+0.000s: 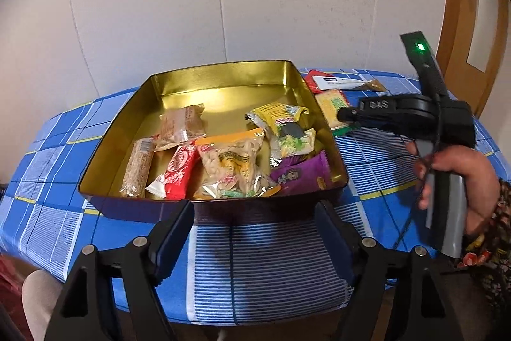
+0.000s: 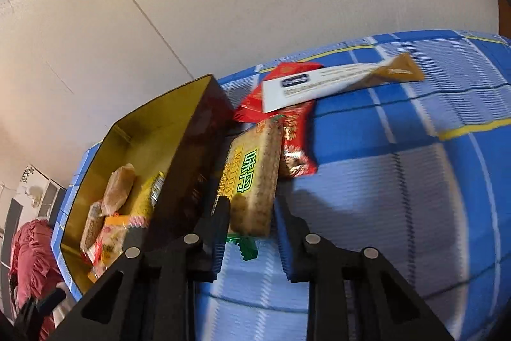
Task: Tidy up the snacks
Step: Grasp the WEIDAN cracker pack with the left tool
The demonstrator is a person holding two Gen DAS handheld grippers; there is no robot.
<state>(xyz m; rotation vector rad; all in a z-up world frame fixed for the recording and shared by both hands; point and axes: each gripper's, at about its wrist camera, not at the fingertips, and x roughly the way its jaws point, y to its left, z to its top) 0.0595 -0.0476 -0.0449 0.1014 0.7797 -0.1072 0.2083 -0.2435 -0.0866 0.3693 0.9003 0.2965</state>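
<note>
The right gripper (image 2: 252, 222) is closed on the near end of a cracker pack (image 2: 254, 178), one finger (image 2: 220, 226) at each long side; the pack is a flat clear-wrapped slab of speckled tan biscuit, with green characters and "WEIDA" on a yellow label, lying on the cloth (image 2: 399, 197) just beside the outer wall of the tin (image 2: 194, 149); the left wrist view shows a hand (image 1: 460, 181) on the grey handle, and "DAS" on the black body; the left gripper (image 1: 255, 222) stands wide with nothing between its fingers, in front of the tin's near wall; the tin is a shallow rectangle, gold inside and dark outside, holding a KitKat (image 1: 177, 171) in red wrap, a clear nut bag (image 1: 231, 165), a seeded bar (image 1: 137, 168), a purple packet (image 1: 300, 173) and a yellow packet (image 1: 281, 114); beyond the crackers lie a red packet (image 2: 295, 146) and a white sachet (image 2: 335, 82) with small unreadable print and a tan end; the cloth is blue checked, with white and yellow lines.
</note>
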